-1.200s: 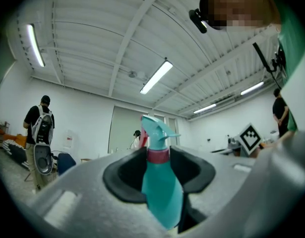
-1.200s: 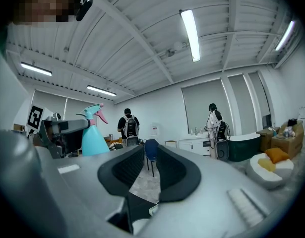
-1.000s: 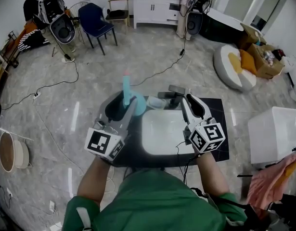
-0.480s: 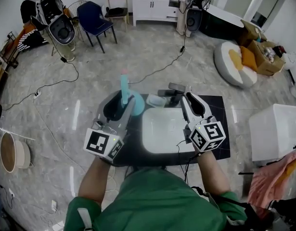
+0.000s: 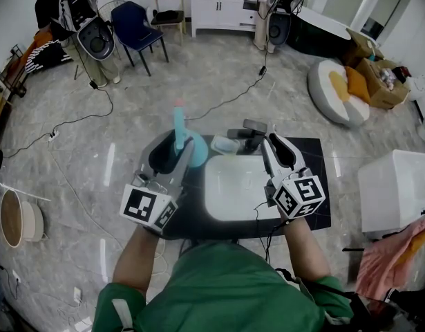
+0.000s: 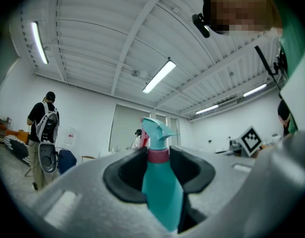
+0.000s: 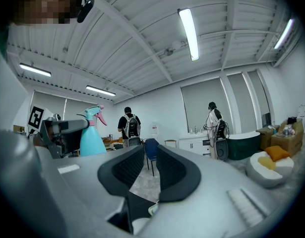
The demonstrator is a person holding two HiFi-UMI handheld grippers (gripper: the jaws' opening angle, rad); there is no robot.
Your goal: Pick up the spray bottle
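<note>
The spray bottle (image 5: 180, 126) is teal with a pink collar and a pink trigger. It stands upright above the left end of the black table (image 5: 316, 185). My left gripper (image 5: 177, 148) is shut on it, and in the left gripper view the pads clamp the bottle (image 6: 162, 192) just under its collar, with the left gripper (image 6: 158, 158) pointing roughly level. My right gripper (image 5: 279, 148) hovers over the table's right half, beside the white basin (image 5: 233, 185). Its jaws (image 7: 146, 155) stand a narrow gap apart with nothing between them. The bottle (image 7: 91, 133) shows off to their left.
A dark device (image 5: 250, 133) and a clear object (image 5: 224, 144) lie at the table's far edge. On the floor are cables, a blue chair (image 5: 139, 30), a white cabinet (image 5: 219, 9), a beanbag (image 5: 336, 95) and a white box (image 5: 395, 192). A person with a backpack (image 5: 81, 26) stands at the back left.
Both grippers and the bottle stay where they were. The person with the backpack at the back left has shifted slightly.
</note>
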